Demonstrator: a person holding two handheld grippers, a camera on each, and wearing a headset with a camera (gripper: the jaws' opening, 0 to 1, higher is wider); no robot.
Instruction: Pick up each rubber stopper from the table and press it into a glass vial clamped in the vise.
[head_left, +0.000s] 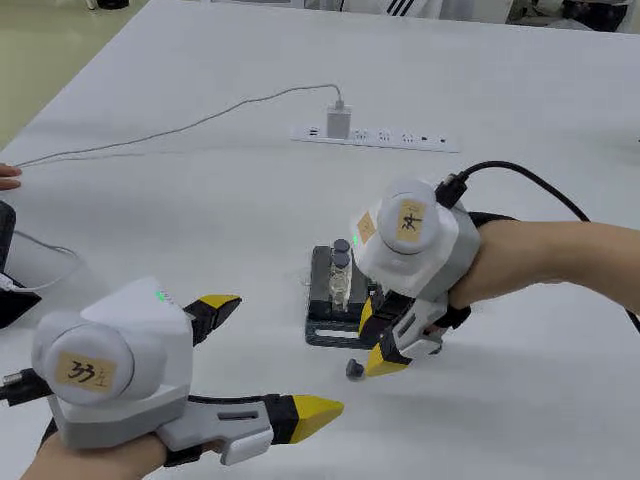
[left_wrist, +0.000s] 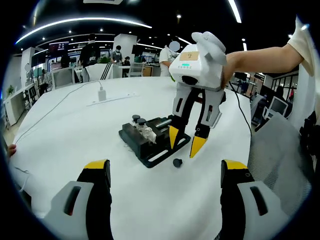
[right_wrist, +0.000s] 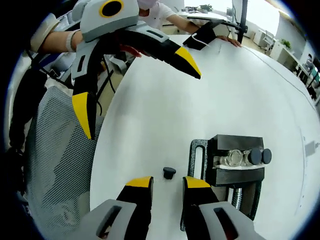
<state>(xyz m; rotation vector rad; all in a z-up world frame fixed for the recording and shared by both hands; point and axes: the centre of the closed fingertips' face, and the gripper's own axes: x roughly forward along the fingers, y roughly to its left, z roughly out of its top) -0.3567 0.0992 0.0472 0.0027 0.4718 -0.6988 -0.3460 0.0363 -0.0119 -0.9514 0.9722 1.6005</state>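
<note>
Head view: right tongs (head_left: 376, 340) narrowly parted, empty, tips down just beside loose stopper (head_left: 354, 370), near vise (head_left: 322, 305). Left tongs (head_left: 268, 355) wide, empty, well apart.

Left gripper view: centre stopper between right tips, then close. Looks squat, may roll, hard to tell. Open office behind.

Right gripper view: stopper just ahead of tips. One vial (right_wrist: 234, 158) open, two capped, so aim for the open one. White tabletop (right_wrist: 200, 100) smooth. Mesh chair (right_wrist: 55, 150) at edge.

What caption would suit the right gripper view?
Open right gripper aimed at a rubber stopper beside the vise holding vials.
</note>
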